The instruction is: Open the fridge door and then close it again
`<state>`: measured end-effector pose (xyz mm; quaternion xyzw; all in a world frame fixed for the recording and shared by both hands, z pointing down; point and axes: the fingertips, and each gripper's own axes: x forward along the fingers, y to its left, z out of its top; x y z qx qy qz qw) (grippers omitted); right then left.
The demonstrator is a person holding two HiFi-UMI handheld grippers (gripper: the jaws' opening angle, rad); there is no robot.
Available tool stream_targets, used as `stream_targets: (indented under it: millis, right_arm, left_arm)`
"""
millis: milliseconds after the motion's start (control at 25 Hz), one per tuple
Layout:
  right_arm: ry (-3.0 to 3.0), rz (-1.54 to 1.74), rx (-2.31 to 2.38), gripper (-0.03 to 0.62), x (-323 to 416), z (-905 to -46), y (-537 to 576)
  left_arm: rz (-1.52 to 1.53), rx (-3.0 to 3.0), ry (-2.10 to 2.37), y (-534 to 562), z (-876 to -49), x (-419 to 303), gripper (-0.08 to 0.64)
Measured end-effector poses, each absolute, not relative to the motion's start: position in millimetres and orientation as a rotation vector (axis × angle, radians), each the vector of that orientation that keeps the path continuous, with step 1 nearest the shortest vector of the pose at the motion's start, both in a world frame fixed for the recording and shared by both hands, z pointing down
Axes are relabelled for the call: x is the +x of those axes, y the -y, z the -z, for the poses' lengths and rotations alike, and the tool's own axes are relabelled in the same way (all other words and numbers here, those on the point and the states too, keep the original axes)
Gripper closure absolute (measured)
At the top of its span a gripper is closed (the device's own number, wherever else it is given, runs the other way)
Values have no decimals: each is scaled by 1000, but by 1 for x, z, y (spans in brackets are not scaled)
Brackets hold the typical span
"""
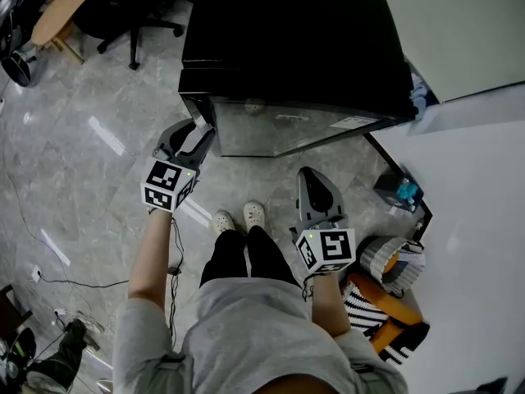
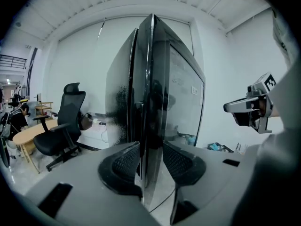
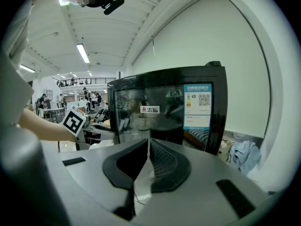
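A small black fridge [image 1: 295, 39] with a glass door [image 1: 279, 125] stands on the grey floor in front of me. My left gripper [image 1: 197, 134] is at the door's left edge. In the left gripper view the door edge [image 2: 151, 79] runs upright between its two pads, and the left gripper [image 2: 150, 147] straddles it with the jaws spread wide. My right gripper [image 1: 312, 177] hangs shut with nothing in it, a little in front of the door and apart from it. In the right gripper view the right gripper [image 3: 148, 142] points at the door's front [image 3: 164, 112] with its stickers.
A black office chair [image 1: 131, 6] and a wooden table [image 1: 61, 11] stand at the far left. A white wall [image 1: 467, 179] runs along the right, with a striped bag [image 1: 385, 318] and a roll [image 1: 390, 257] at its foot. My shoes [image 1: 238, 217] are between the grippers. A cable [image 1: 49, 253] lies on the floor at the left.
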<state>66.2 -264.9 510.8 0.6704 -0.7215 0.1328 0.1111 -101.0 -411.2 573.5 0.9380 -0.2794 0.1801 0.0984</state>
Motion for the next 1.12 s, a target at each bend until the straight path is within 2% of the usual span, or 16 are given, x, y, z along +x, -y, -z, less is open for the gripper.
stream_targets:
  millis: [480, 1120]
  right_arm:
    - [2116, -383, 1982, 566, 66, -508, 260]
    - [2114, -352, 2008, 566, 71, -494, 257]
  left_arm:
    - [-522, 2745, 868, 412, -573, -103, 430]
    - [-557, 2710, 946, 409, -571, -105, 430]
